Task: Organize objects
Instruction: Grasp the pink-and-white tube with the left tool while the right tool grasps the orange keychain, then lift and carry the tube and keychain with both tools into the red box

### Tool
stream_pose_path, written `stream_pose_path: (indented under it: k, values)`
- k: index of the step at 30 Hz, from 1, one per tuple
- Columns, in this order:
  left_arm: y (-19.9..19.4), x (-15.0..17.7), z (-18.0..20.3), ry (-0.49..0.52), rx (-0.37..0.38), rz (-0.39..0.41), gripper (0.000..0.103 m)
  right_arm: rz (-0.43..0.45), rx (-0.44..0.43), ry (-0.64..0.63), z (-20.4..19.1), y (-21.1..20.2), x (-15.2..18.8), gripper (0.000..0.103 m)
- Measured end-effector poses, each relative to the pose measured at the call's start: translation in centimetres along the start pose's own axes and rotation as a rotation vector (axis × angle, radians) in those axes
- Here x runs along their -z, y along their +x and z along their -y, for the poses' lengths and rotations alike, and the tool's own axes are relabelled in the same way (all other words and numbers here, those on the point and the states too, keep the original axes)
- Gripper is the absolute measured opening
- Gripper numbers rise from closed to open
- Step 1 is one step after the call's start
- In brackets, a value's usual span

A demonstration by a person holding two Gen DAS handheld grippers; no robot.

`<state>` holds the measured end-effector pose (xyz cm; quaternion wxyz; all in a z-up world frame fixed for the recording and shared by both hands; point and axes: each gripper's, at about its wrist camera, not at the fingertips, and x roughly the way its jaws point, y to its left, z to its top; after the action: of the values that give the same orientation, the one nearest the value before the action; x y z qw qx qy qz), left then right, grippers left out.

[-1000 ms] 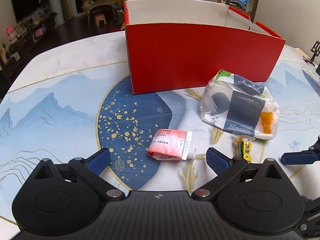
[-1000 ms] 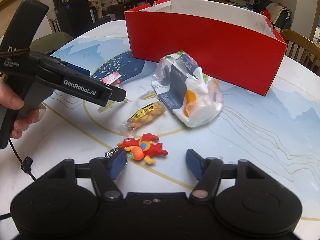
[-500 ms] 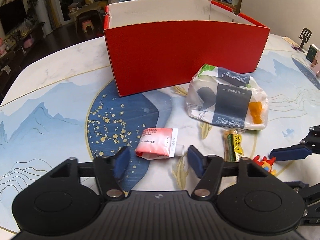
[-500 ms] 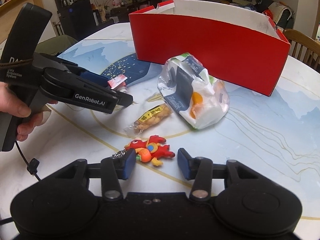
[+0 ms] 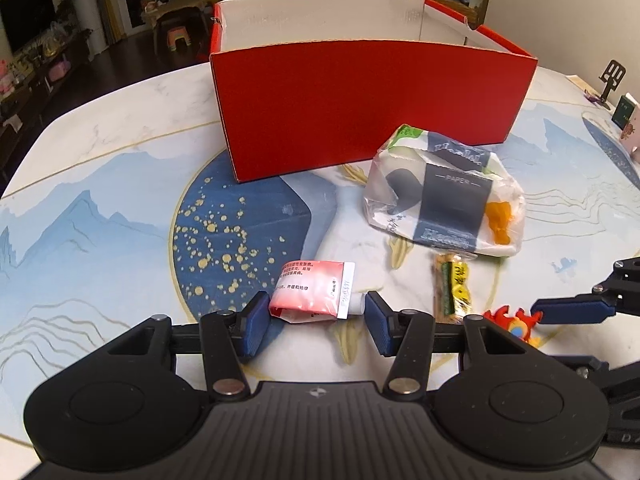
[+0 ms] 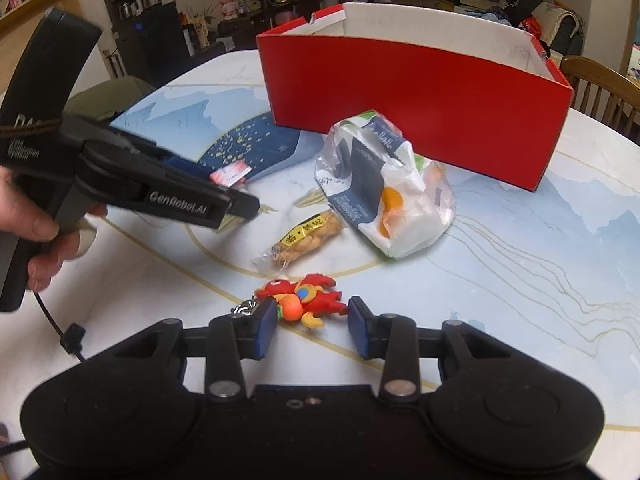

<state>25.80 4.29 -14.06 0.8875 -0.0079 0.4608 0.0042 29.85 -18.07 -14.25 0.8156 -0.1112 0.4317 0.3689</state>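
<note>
A second ago both tools stood wide over the table; now the left gripper (image 5: 313, 320) is closing on the small pink tube (image 5: 316, 293), its pads at both ends, while the right gripper (image 6: 312, 322) has narrowed until it pinches the red toy keychain (image 6: 304, 297). Both things still lie on the table (image 5: 100, 216) in front of the red box (image 5: 360, 108) (the likely home for them), so lifting looks next.
</note>
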Motion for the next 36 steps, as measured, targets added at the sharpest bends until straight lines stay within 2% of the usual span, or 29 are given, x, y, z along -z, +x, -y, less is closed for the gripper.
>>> stream_pose_path:
  k: [10, 20, 28, 36]
  values:
    - [-3.1, 1.4, 0.7, -0.048, 0.06, 0.0, 0.051, 0.024, -0.003, -0.004, -0.4, -2.5, 0.2, 0.037]
    - [-6.7, 1.5, 2.0, -0.07, 0.127, 0.017, 0.051, 0.103, 0.005, 0.021, -0.2, -6.7, -1.2, 0.037]
    - [-9.5, 0.2, 2.6, -0.07, 0.161, 0.06, 0.051, 0.156, 0.025, 0.008, 0.2, -9.2, -3.0, 0.037]
    - [-11.7, -2.5, 3.8, -0.017, 0.178, 0.108, 0.051, 0.215, 0.044, -0.005, 1.0, -11.5, -5.8, 0.037]
